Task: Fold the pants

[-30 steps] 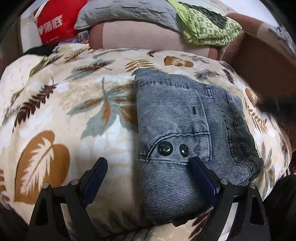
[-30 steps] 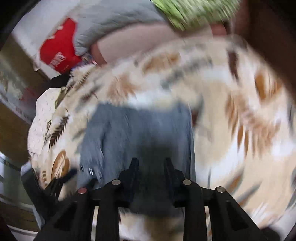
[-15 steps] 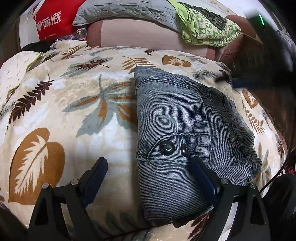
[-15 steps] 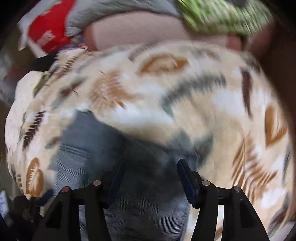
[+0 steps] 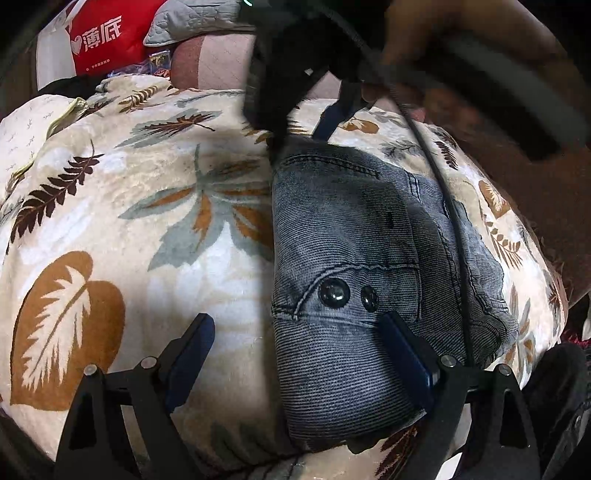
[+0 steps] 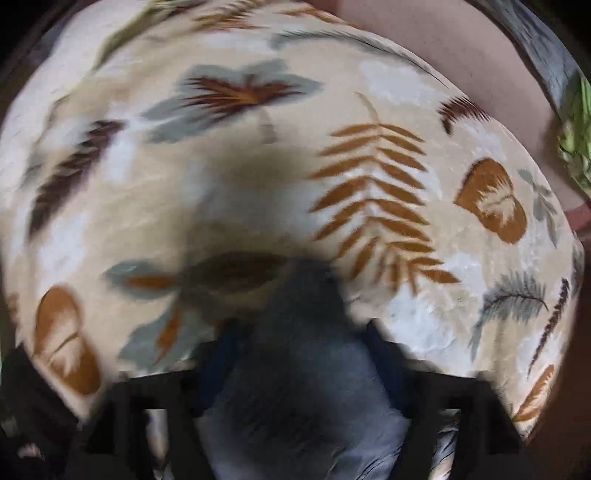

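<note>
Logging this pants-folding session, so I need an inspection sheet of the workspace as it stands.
Surface: leaf-print blanket, soft and uneven.
Job's things: folded jeans lying on the blanket.
Clutter: nothing seen on the blanket.
Grippers: left gripper open, one finger over the jeans; right gripper open, astride the jeans' far end, blurred.
Cables: black cable crossing over the jeans.
Surroundings: red bag, grey quilted pillow.

A home bedroom: leaf-print blanket [image 5: 129,206], quilted pillow [image 5: 192,18], red bag [image 5: 110,33].
</note>
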